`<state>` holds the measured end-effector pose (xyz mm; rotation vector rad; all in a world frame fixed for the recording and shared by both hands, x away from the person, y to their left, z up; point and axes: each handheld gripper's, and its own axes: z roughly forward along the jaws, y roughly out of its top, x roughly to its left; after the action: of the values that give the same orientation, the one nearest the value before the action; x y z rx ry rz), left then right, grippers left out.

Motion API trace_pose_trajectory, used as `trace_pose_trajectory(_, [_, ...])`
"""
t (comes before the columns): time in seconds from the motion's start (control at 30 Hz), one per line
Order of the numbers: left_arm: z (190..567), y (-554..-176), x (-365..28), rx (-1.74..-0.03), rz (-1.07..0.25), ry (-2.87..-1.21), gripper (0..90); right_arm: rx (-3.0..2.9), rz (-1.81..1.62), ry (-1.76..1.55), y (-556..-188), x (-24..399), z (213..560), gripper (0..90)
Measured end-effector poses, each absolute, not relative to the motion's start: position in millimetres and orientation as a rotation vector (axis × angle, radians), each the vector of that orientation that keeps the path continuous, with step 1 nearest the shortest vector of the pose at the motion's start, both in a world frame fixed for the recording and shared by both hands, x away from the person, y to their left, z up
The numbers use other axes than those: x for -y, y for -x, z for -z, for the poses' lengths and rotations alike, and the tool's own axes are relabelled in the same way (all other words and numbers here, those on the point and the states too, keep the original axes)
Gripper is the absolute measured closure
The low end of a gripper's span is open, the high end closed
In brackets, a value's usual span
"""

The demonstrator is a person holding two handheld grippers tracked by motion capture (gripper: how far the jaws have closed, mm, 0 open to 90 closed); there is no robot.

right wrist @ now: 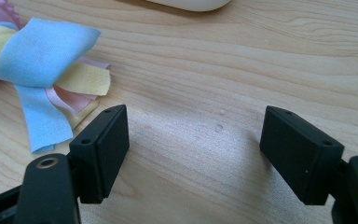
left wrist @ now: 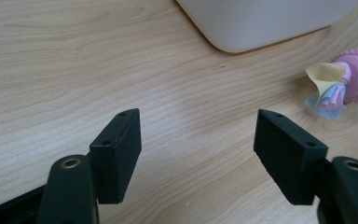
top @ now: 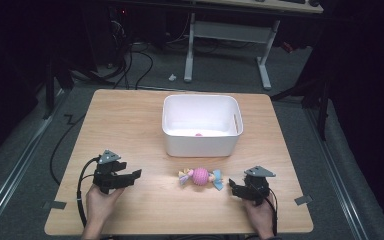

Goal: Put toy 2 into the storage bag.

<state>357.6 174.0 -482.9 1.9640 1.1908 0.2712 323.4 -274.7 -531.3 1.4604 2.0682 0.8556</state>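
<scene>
A pink knobbly ball toy (top: 200,176) with pastel cloth strips at both ends lies on the wooden table (top: 130,115), just in front of a white bin (top: 201,145). A small pink thing (top: 198,134) lies inside the bin. My left gripper (top: 136,175) rests low at the front left, jaws open with bare wood between them; the toy (left wrist: 349,81) lies to its right. My right gripper (top: 234,187) stands open at the front right, close beside the toy's blue and yellow strips (right wrist: 42,74), nothing between its jaws.
The bin's rounded corner (left wrist: 242,28) is ahead of the left gripper. Beyond the table stand a white desk frame (top: 230,45) and cables on the dark floor. Bits of grey tape (top: 54,204) mark the table's front corners.
</scene>
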Motion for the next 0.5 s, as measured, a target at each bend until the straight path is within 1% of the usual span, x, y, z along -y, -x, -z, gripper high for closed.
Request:
trace_pose_trajectory(0.27, [496.1,-358.5,-171.0,-1.213,-0.23,-1.96,31.8,-2.068,-0.856,-1.461,-323.4,274.7,531.3,24.1])
trace_pose_trajectory(0.5, [505.0,-357.5,-164.8,-1.22,-0.27,-1.997,31.2,-2.069,-0.855,-1.462,-323.3,274.7,531.2,24.1])
